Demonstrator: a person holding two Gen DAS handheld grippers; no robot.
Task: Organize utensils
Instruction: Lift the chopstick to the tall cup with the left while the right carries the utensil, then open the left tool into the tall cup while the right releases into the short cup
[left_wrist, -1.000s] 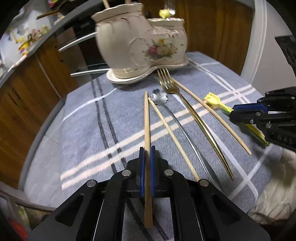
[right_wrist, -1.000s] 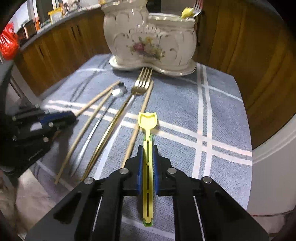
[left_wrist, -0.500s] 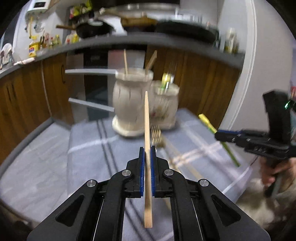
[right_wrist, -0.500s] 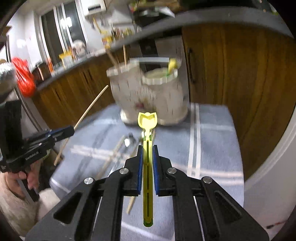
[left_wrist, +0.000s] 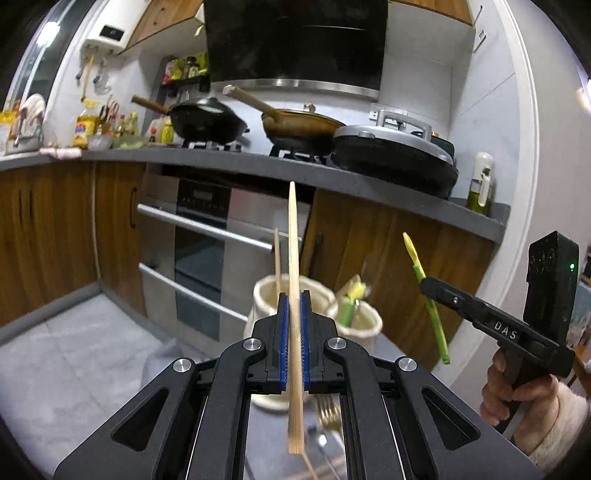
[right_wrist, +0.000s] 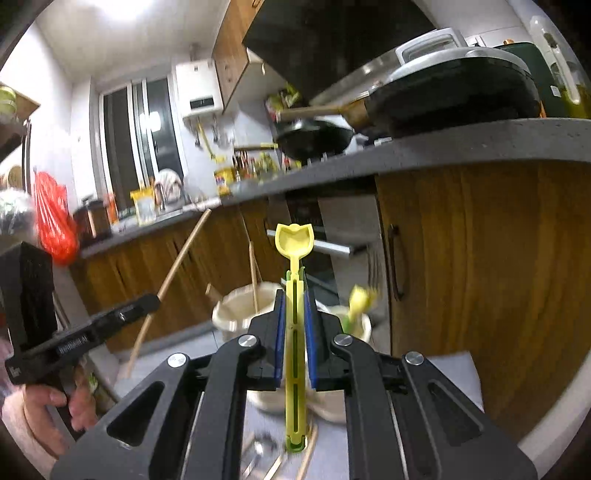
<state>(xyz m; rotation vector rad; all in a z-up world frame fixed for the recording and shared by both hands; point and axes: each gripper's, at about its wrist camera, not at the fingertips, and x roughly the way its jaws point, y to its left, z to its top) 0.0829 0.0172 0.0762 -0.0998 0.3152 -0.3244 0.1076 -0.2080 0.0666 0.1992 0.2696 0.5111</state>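
Observation:
My left gripper (left_wrist: 294, 295) is shut on a wooden chopstick (left_wrist: 293, 236) that points up and forward, raised well above the table. My right gripper (right_wrist: 294, 295) is shut on a yellow tulip-tipped plastic utensil (right_wrist: 294, 240) with a green end. The cream ceramic holder (left_wrist: 266, 291) with two cups stands just beyond both grippers, partly hidden by them; a chopstick stands in its left cup (right_wrist: 240, 306) and a yellow-green utensil (right_wrist: 360, 299) in its right cup. From the left wrist view the right gripper (left_wrist: 424, 282) shows at the right, held by a hand (left_wrist: 517, 391).
A gold fork (left_wrist: 328, 413) and other utensils lie on the grey cloth below the grippers, mostly hidden. Behind the holder are wooden cabinets (right_wrist: 480, 258), an oven (left_wrist: 199, 254), and a counter (left_wrist: 369, 177) bearing pans. The other hand-held gripper (right_wrist: 92, 332) shows at left.
Both grippers have risen and tilted up from the cloth, each carrying its utensil; the view went from the table to the kitchen counter, and the holder now sits low in view.

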